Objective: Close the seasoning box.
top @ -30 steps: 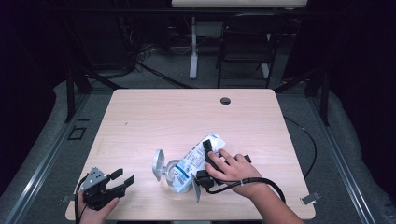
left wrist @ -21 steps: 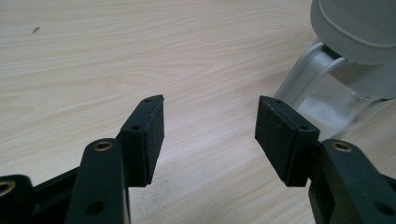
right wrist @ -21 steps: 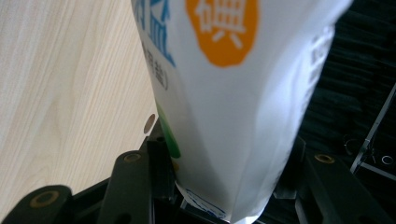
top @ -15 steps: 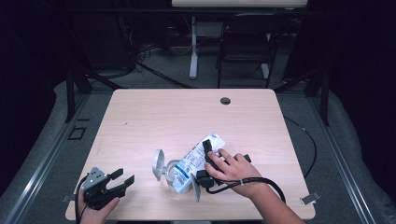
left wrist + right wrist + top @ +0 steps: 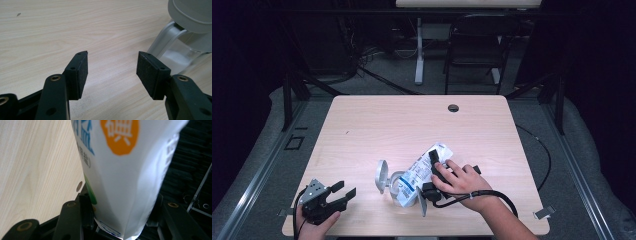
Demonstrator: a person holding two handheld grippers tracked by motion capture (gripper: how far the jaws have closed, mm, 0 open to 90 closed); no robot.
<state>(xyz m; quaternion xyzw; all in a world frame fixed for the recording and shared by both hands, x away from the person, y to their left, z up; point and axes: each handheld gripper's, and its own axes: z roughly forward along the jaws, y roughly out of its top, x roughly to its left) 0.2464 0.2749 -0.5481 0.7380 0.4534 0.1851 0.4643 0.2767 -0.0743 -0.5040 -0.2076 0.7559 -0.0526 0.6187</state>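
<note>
Salt-style white pouch (image 5: 424,172), a soft plastic bag printed with blue characters and an orange badge, lies tilted on the near half of a pale wood-grain table (image 5: 412,125), its lower end tipped into the mouth of a clear plastic container (image 5: 404,192) lying on its side with a grey hinged lid (image 5: 382,176) flipped open to the left. The right gripper (image 5: 432,182), held in a person's right hand (image 5: 459,181), clamps the pouch across its width: in the right gripper view the bag's glossy, slightly creased film (image 5: 125,182) rises from between the two black jaws, both pads pressed against its sides, so the jaws stand fairly wide but are full of the bag. A black cable (image 5: 492,195) loops from that gripper over the table's near right edge. The left gripper (image 5: 343,193), matte black with a grey three-cornered plate on top, rests at the near left corner in the person's left hand (image 5: 314,227), well apart from the pouch. Its jaws stand wide with nothing between them; in the left gripper view the two flat, rubbery black pads (image 5: 81,72) hang over bare wood, and the container's translucent rim and rounded grey lid (image 5: 192,15) show at the upper right, near but not touching. A small dark round grommet (image 5: 453,107) sits near the table's far edge, and dark carpet and chair legs lie beyond.
</note>
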